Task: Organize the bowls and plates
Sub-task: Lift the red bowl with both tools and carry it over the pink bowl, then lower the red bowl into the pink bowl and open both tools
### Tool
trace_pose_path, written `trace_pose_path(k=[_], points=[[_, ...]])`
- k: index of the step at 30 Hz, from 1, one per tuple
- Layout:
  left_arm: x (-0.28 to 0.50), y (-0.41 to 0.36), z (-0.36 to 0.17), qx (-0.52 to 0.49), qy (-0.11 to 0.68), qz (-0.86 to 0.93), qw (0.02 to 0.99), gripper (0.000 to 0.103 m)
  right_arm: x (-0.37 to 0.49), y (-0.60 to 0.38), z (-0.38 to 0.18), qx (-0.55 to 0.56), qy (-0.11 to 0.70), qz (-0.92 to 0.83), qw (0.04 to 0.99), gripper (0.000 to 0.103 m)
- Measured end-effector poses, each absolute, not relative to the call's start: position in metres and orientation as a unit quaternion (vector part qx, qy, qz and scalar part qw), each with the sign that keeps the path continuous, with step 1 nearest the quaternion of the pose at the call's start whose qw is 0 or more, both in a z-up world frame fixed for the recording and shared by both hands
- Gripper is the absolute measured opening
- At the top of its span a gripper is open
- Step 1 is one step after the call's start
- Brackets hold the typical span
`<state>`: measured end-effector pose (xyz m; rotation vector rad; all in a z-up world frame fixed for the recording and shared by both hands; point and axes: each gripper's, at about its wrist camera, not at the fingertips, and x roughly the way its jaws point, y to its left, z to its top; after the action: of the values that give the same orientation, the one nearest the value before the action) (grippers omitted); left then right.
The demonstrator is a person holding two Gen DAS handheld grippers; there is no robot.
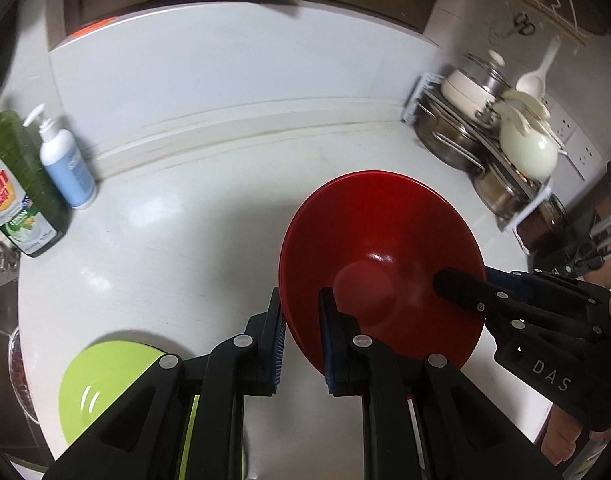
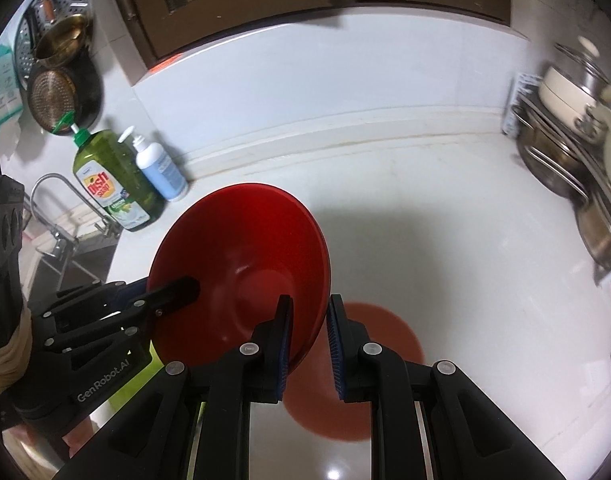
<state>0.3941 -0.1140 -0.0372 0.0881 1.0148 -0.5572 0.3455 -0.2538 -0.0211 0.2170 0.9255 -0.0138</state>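
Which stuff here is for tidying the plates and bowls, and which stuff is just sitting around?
For the job:
- red bowl, held at its rim by both grippers
- left gripper
- right gripper
- green bowl on the counter

Just sitting around:
- green dish soap bottle
- white pump bottle
- rack of pots
- tap

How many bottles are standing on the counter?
2. A big green dish soap bottle stands by the sink faucet, and a small white and blue pump bottle stands right beside it, against the back wall. More could hide outside the pictures.
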Motion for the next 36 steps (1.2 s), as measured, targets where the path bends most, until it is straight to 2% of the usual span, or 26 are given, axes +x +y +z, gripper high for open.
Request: trace_pose_path(k=[12,32,36], points=[[0.381,-0.150,-0.068,0.071,0.510,-0.278,0.810,0.017,0.318,-0.291,-0.044,0.132,0.470,-0.034,0.872,0.019],[0.381,-0.166,-0.108,0.097,0.550,-0.264,0.786,0.017,0.318,-0.309,-0.095,0.142,0.524,-0.035,0.839,0.019],[0.382,-0.166,-0.107,0.099,0.544,-0.259,0.792,0.021,0.317,-0.309,-0.098,0.136,0.528,-0.034,0.838,0.019]])
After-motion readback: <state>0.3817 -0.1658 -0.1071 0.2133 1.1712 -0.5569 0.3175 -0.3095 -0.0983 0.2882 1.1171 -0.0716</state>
